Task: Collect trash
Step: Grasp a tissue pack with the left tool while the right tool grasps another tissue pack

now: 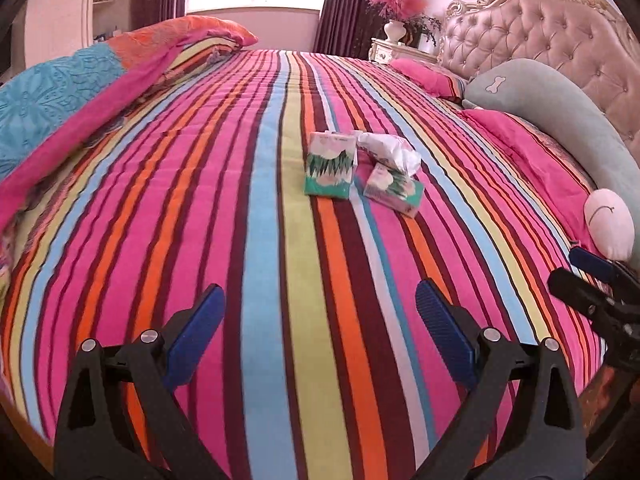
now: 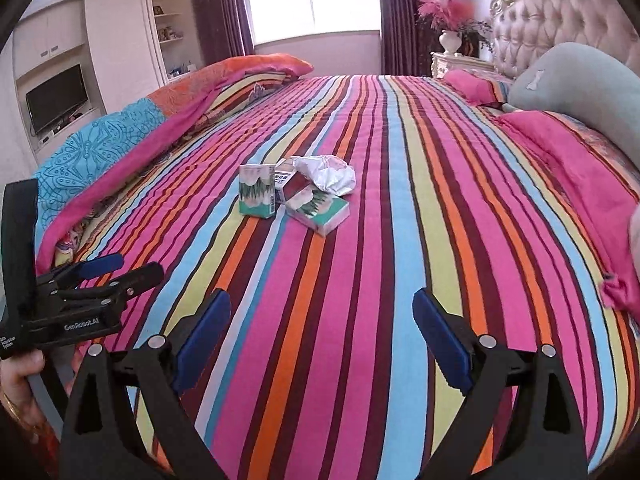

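Both grippers were held low over the near edge of the striped bed (image 1: 280, 240), left gripper (image 1: 320, 332) and right gripper (image 2: 322, 338) spread wide and empty, apparently lined up for a reach. The trash sat mid-bed, well ahead: upright box (image 2: 258, 194), box (image 2: 320, 210) lying flat with its long axis angled right, crumpled wrapper (image 2: 328, 174) touching behind.

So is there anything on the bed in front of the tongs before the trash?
Nothing visible. Only bare striped bedspread lies between the open right tongs, the open left tongs and the trash pile.
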Demonstrator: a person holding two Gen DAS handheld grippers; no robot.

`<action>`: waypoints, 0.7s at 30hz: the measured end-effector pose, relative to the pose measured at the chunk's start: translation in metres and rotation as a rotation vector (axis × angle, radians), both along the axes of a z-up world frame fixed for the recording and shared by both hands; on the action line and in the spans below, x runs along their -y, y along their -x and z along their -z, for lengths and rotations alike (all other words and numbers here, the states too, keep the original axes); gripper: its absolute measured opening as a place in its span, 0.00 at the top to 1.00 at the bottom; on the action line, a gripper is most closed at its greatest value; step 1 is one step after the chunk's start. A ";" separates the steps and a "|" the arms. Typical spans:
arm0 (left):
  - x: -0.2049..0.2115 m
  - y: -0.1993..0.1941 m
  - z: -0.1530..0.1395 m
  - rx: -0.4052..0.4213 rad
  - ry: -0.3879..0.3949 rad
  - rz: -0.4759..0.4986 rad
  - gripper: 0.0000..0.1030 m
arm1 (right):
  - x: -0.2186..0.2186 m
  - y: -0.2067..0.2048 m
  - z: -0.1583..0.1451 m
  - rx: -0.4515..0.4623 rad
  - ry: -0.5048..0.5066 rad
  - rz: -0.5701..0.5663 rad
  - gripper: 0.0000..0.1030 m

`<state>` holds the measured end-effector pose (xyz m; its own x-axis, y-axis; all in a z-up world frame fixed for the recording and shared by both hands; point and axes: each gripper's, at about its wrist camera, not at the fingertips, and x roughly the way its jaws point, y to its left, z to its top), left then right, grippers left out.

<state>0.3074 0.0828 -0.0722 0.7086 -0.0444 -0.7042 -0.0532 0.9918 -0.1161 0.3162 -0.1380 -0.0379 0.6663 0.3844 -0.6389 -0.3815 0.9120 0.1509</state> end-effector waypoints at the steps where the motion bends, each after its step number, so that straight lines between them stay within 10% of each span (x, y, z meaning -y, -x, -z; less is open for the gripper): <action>1: 0.000 -0.009 0.001 -0.001 -0.001 0.001 0.10 | -0.002 -0.005 0.002 -0.002 0.003 -0.004 0.14; 21: 0.000 -0.140 0.035 -0.065 0.010 0.000 0.10 | -0.040 -0.107 0.044 -0.060 0.112 -0.064 0.14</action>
